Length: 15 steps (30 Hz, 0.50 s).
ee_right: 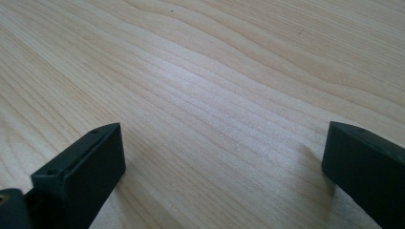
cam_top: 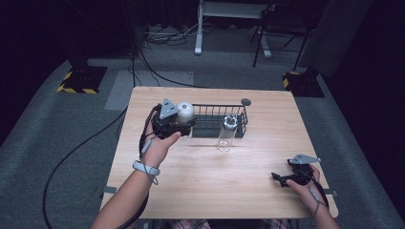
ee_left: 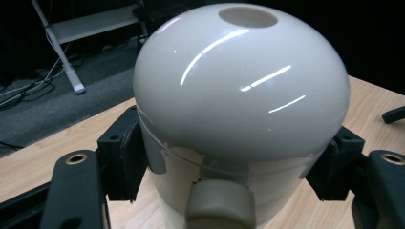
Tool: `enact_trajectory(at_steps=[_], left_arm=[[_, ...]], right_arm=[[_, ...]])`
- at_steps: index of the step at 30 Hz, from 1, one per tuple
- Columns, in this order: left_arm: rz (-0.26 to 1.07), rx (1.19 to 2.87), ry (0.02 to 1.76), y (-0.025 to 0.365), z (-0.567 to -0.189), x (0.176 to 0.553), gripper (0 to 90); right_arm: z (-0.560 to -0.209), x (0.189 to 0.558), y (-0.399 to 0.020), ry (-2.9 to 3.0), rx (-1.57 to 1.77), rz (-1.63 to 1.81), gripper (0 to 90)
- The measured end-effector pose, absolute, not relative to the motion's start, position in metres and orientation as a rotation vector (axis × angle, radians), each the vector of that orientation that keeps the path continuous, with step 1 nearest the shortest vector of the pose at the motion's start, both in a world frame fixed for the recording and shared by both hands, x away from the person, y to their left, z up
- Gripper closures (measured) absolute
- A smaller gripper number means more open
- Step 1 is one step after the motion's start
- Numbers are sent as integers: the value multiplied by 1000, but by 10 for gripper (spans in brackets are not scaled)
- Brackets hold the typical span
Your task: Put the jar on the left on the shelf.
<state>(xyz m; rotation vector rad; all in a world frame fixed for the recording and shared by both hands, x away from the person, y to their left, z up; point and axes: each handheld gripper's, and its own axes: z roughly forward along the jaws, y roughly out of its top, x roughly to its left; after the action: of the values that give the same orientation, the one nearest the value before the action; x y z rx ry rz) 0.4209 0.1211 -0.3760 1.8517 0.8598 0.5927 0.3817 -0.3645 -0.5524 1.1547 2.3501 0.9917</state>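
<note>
My left hand-held gripper [cam_top: 184,125] holds a white domed jar [cam_top: 185,112] at the basket's [cam_top: 244,120] left end.

Jar upright, clamped at its sides, basket just to its right. My right hand-held gripper [cam_top: 278,178] rests open, empty, well apart on the surface [cam_top: 215,176].

A light wooden counter [cam_top: 205,167] stands on grey carpeted floor [cam_top: 47,129], its grain running pale and clean. On it, toward the far edge, sits a black wire basket [cam_top: 239,112]. Just in front of the basket stands a clear bottle [cam_top: 225,136], upright. Beyond the basket, near the far edge, lies a small dark disc [cam_top: 246,101].
</note>
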Motion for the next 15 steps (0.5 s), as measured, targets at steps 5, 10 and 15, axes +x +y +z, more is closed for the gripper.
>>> enact_trajectory(at_steps=[5,10,15], left_arm=[[595,1855,853,115,-371,425,274],[600,1854,845,110,-366,430,274],[603,1855,839,105,-361,436,274]], right_arm=[[-552,382,-365,2349,1156,992,7],[-552,382,-365,2349,1156,992,7],[-552,382,-364,2349,1156,992,7]])
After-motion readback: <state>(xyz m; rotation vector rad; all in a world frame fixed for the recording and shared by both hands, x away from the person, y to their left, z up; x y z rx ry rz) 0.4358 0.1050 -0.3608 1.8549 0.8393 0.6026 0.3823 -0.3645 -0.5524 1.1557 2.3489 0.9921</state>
